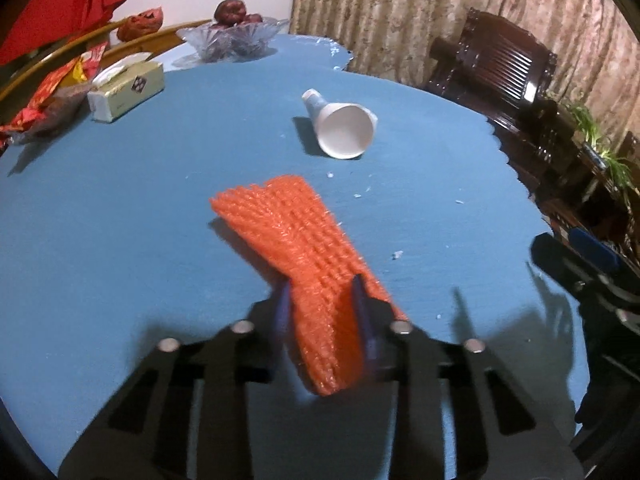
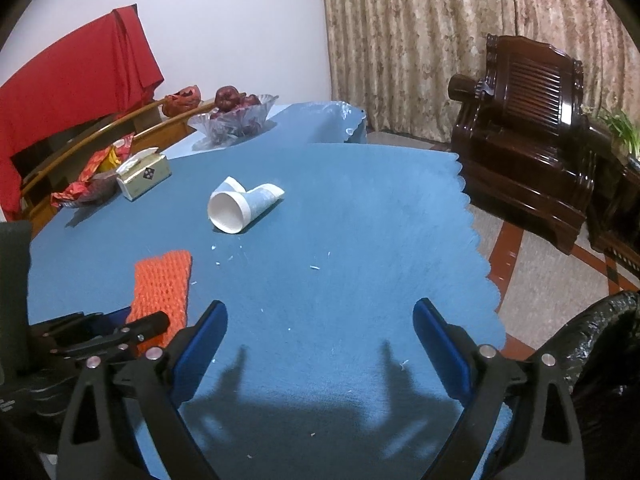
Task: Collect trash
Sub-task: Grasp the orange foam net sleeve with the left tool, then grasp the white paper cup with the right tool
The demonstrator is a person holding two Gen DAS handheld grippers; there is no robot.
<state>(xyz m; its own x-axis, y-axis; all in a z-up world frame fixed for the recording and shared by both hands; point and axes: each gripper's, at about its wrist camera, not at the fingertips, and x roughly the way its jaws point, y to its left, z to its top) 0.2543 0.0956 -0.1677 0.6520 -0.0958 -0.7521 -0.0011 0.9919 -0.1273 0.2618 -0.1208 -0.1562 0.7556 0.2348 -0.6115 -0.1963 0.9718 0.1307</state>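
Red fruit is held in the glass bowl [image 2: 236, 120] at the desk's [image 2: 360, 216] far edge. The orange foam net [image 1: 304, 248] is clenched by the left gripper [image 1: 322, 304]; the right gripper [image 2: 320, 320] is spread wide over bare cloth near the scalloped edge.

The near end of the orange net [image 1: 304, 248] is blurred between the left gripper's [image 1: 322, 312] fingers, which are blurred too, and in the right view that gripper hides it. The right gripper [image 1: 588, 256] is cut off at the left view's right edge. The black bag [image 2: 596, 336] runs off the right view's corner. White crumbs [image 2: 315, 267] are too small to identify.
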